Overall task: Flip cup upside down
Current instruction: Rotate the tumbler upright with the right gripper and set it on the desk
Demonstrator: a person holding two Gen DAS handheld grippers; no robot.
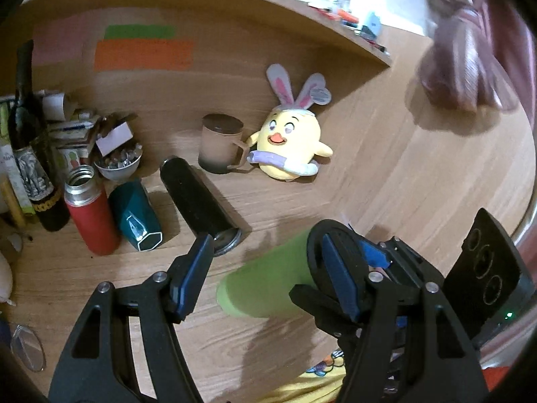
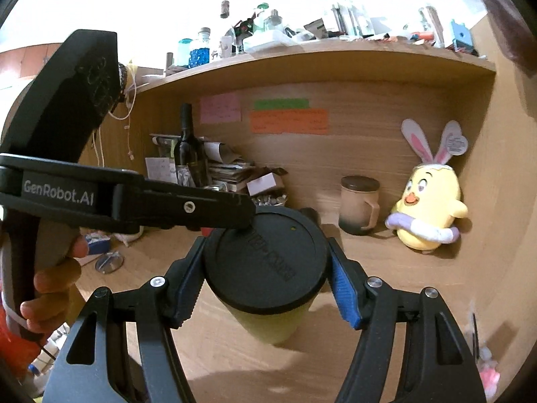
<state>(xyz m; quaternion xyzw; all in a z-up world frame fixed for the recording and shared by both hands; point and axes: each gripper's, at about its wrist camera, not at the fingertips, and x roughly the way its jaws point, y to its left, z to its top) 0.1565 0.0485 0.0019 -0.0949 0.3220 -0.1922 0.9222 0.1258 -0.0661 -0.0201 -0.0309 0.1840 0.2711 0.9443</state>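
The cup is a light green tumbler [image 1: 265, 285] with a black lid [image 2: 266, 262]. In the right wrist view my right gripper [image 2: 265, 282] is shut on the tumbler just below the lid, and the lid faces the camera. The tumbler is held above the wooden desk [image 2: 235, 352], tilted. In the left wrist view my left gripper [image 1: 268, 268] is open. Its right finger [image 1: 339, 278] lies against the lid end and its left finger [image 1: 191, 275] stands clear of the green body. The left gripper's arm [image 2: 134, 201] reaches to the lid's edge.
At the back stand a frosted mug [image 1: 221, 144] and a yellow plush chick [image 1: 292, 144]. A black flask [image 1: 198, 201] lies on the desk beside a teal cup [image 1: 134, 215], a red bottle [image 1: 89, 208] and a wine bottle [image 1: 30, 154]. A cluttered shelf [image 2: 302, 57] hangs above.
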